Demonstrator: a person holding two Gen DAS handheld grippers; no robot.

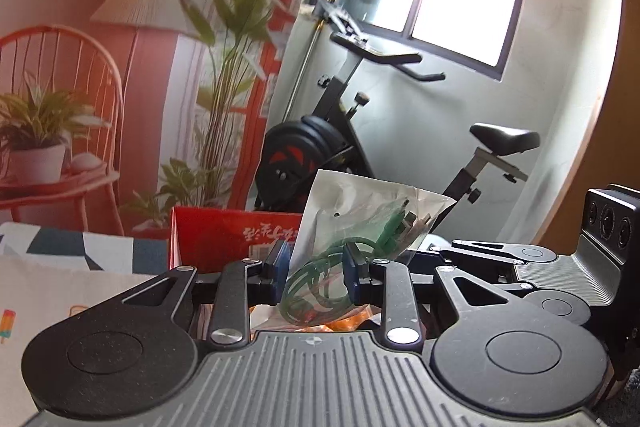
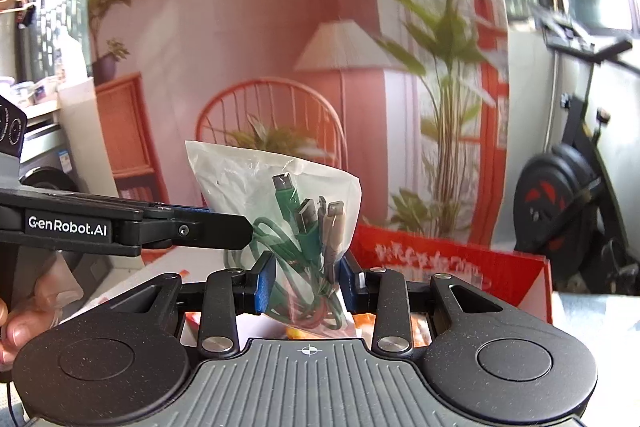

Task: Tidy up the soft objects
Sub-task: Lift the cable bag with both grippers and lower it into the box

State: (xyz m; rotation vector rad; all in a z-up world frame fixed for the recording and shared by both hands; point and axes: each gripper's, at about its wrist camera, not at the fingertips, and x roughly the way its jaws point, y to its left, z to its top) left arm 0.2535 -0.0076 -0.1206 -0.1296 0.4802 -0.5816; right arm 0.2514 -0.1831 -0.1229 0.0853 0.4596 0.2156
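A clear plastic bag of green cables (image 1: 360, 227) (image 2: 288, 203) is held up in the air. My left gripper (image 1: 316, 269) has its blue pads on either side of the bag's lower part and is shut on it. My right gripper (image 2: 306, 281) is shut on the same bag from another side. In the right wrist view the left gripper's black fingers (image 2: 192, 231) reach in from the left to the bag. In the left wrist view the right gripper's body (image 1: 560, 267) shows at the right.
A red box (image 1: 224, 239) (image 2: 452, 271) stands just behind and below the bag, with orange and white items beneath the grippers. A patterned pillow (image 1: 60, 267) lies at the left. An exercise bike (image 1: 360, 131) and a backdrop with printed chair and plants stand behind.
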